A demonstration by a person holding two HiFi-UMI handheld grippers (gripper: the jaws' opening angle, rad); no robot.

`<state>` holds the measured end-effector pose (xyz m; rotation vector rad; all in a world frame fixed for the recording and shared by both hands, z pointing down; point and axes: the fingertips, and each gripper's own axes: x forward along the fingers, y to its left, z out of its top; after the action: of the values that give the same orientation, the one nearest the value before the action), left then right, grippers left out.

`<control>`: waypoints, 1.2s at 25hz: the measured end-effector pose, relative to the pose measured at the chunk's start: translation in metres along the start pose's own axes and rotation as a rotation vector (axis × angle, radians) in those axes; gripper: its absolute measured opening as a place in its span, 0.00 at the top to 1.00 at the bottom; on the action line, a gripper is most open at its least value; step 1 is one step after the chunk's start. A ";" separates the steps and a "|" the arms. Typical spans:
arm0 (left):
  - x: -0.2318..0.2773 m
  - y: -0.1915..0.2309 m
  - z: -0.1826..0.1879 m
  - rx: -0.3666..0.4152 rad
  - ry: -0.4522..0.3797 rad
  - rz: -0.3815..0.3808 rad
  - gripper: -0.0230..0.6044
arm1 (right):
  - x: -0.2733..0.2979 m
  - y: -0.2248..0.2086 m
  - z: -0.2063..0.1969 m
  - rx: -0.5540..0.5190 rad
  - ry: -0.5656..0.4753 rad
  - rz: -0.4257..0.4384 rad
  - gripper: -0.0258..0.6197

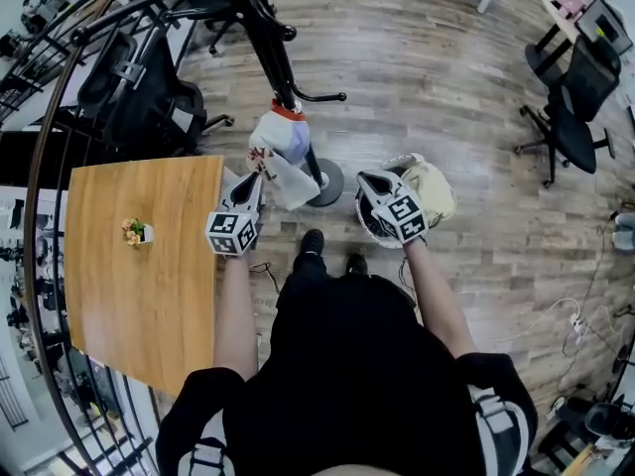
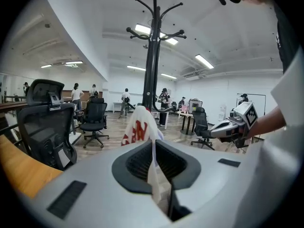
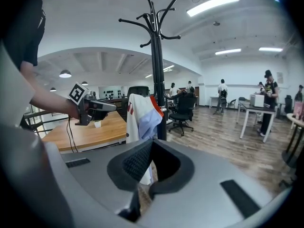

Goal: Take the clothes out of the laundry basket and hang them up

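Soft white, red-lettered shirt [image 1: 283,157] draped on thin black rack [image 1: 268,38], edge pinched in left gripper [image 1: 253,178]. Right gripper [image 1: 367,178] closed, empty, by round dark basket [image 1: 365,221].

Pale wood planks cover the floor [image 1: 446,97] of a big open office. A warm wooden table [image 1: 139,266] stands on the left, carrying a small potted flower [image 1: 136,231]. Beyond it sits a black mesh office chair [image 1: 139,97], and a curved black railing [image 1: 45,167] runs along that side. A black coat stand [image 2: 153,56] rises from a round base [image 1: 332,181]. Another black chair [image 1: 575,97] stands far right, and white cables [image 1: 571,320] trail over the floor near it. The walls and ceiling are white, with long strip lights [image 2: 204,61] overhead. White desks [image 3: 254,110] and several standing people [image 2: 126,99] fill the far end.
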<state>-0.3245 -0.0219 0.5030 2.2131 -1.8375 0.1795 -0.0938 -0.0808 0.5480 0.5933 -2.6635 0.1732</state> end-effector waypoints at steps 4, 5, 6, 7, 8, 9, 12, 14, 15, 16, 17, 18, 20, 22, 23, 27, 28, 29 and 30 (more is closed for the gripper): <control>0.009 -0.037 -0.013 0.018 0.022 -0.046 0.90 | -0.032 -0.009 -0.025 0.037 0.009 -0.039 0.95; 0.013 -0.046 -0.016 0.022 0.028 -0.061 0.90 | -0.041 -0.012 -0.034 0.049 0.013 -0.051 0.95; 0.016 -0.056 -0.018 0.027 0.034 -0.077 0.90 | -0.050 -0.016 -0.043 0.060 0.016 -0.066 0.95; 0.020 -0.066 -0.020 0.034 0.040 -0.093 0.90 | -0.059 -0.020 -0.051 0.073 0.017 -0.085 0.95; 0.025 -0.076 -0.021 0.041 0.047 -0.111 0.90 | -0.069 -0.025 -0.058 0.087 0.017 -0.105 0.95; 0.031 -0.085 -0.021 0.050 0.053 -0.131 0.90 | -0.080 -0.030 -0.065 0.104 0.016 -0.128 0.95; 0.057 -0.119 -0.019 0.075 0.067 -0.195 0.90 | -0.113 -0.051 -0.090 0.165 0.014 -0.204 0.95; 0.073 -0.144 -0.017 0.093 0.078 -0.243 0.90 | -0.137 -0.066 -0.108 0.212 0.012 -0.262 0.95; 0.080 -0.156 -0.016 0.102 0.084 -0.269 0.90 | -0.149 -0.071 -0.118 0.236 0.013 -0.291 0.95; 0.086 -0.166 -0.016 0.111 0.089 -0.295 0.90 | -0.160 -0.074 -0.128 0.259 0.016 -0.318 0.95; 0.092 -0.176 -0.016 0.119 0.094 -0.319 0.90 | -0.170 -0.077 -0.138 0.281 0.019 -0.345 0.95; 0.097 -0.184 -0.017 0.128 0.100 -0.343 0.90 | -0.180 -0.079 -0.148 0.300 0.024 -0.372 0.95; 0.107 -0.199 -0.018 0.142 0.112 -0.388 0.90 | -0.198 -0.081 -0.166 0.338 0.033 -0.428 0.95; 0.119 -0.211 -0.021 0.152 0.126 -0.433 0.90 | -0.214 -0.082 -0.178 0.372 0.038 -0.481 0.95; 0.125 -0.217 -0.022 0.154 0.132 -0.454 0.90 | -0.221 -0.082 -0.183 0.385 0.039 -0.506 0.95; 0.152 -0.243 -0.023 0.155 0.144 -0.542 0.90 | -0.246 -0.087 -0.194 0.430 0.043 -0.596 0.95; 0.158 -0.249 -0.023 0.157 0.147 -0.565 0.90 | -0.251 -0.087 -0.196 0.440 0.043 -0.616 0.95; 0.165 -0.255 -0.023 0.160 0.148 -0.588 0.90 | -0.255 -0.088 -0.197 0.448 0.044 -0.636 0.95; 0.171 -0.261 -0.022 0.164 0.149 -0.614 0.90 | -0.258 -0.089 -0.198 0.456 0.045 -0.657 0.95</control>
<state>-0.0341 -0.1340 0.5375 2.6724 -1.0334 0.3674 0.2296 -0.0225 0.6248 1.5386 -2.2386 0.5904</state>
